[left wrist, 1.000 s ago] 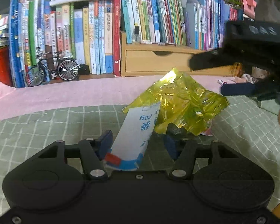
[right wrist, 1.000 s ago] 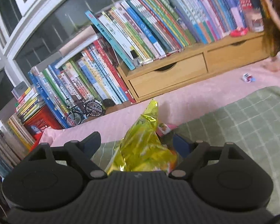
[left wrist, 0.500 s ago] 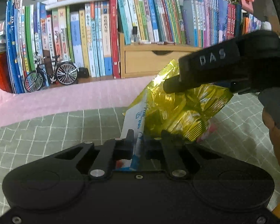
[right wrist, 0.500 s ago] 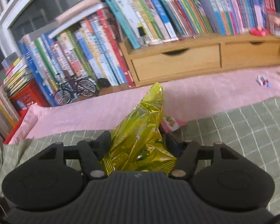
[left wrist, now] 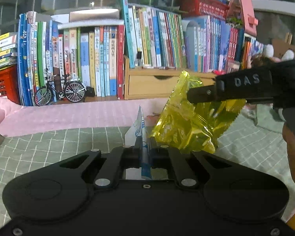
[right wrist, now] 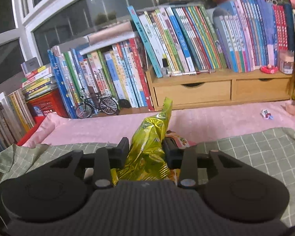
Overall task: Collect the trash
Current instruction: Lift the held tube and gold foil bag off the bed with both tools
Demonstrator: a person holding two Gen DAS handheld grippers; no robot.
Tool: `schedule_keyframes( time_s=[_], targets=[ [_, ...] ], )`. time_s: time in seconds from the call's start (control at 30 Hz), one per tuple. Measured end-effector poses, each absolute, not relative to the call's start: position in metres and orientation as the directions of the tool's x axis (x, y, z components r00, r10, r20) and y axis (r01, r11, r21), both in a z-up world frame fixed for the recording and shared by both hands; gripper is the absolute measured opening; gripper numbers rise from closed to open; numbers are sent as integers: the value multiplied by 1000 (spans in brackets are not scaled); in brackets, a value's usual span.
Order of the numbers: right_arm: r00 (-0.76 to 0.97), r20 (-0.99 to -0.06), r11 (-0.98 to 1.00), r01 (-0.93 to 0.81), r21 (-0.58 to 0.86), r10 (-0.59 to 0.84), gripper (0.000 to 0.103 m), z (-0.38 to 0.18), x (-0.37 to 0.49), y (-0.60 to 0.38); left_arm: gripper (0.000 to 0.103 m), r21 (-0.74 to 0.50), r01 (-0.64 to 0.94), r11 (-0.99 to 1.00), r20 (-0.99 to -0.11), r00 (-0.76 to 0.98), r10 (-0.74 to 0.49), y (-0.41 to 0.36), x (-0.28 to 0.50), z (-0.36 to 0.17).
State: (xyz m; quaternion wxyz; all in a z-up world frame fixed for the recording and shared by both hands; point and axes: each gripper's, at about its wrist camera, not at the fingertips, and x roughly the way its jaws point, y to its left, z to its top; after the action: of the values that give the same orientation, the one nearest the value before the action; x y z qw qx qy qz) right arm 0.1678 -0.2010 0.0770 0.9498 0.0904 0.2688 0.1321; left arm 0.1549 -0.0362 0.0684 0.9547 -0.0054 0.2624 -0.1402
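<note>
- Left wrist view: left gripper (left wrist: 145,147) with fingers pressed together on a thin white-and-blue paper bag (left wrist: 140,129), standing on edge between them and sticking up past the tips.
- Just right of the paper bag, a crumpled yellow foil wrapper (left wrist: 188,122), lifted above the green checked cloth (left wrist: 49,143).
- Across the top of the wrapper, from the right, the right gripper (left wrist: 204,93), a black arm marked "DAS"; a hand (left wrist: 294,153) at the right edge of the view.
- Beyond the green cloth, a pink blanket (left wrist: 68,114); far behind, a row of books (left wrist: 100,59), a small model bicycle (left wrist: 59,90) in front of them on the left, and a wooden drawer unit (left wrist: 151,84) under more books.
- Right wrist view: right gripper (right wrist: 145,151) with fingers closing, at a narrow gap, pads on both sides of the yellow foil wrapper (right wrist: 149,141), which fills the space between them and rises to a point above the tips.
- Touching the right finger, behind the wrapper, a piece of pink-and-white packaging (right wrist: 182,140) on the green checked cloth (right wrist: 245,149).
- Far right on the pink blanket (right wrist: 206,122), a small candy-like wrapper (right wrist: 266,115), well apart from the gripper.
- At the back, the books (right wrist: 177,39), the wooden drawer unit (right wrist: 192,92) and the model bicycle (right wrist: 97,104) on the left.
</note>
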Motion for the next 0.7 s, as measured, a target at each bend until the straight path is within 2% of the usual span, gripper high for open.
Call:
schedule_keyframes(
  time_s=[0.4, 0.7],
  targets=[
    [842, -409, 932, -271, 243, 351, 37, 114, 90, -200, 6, -116, 300, 947, -448, 835, -320, -20, 88, 115],
    [856, -359, 919, -284, 273, 372, 36, 114, 10, -207, 6, -141, 354, 924, -409, 830, -381, -6, 10, 118]
  ],
)
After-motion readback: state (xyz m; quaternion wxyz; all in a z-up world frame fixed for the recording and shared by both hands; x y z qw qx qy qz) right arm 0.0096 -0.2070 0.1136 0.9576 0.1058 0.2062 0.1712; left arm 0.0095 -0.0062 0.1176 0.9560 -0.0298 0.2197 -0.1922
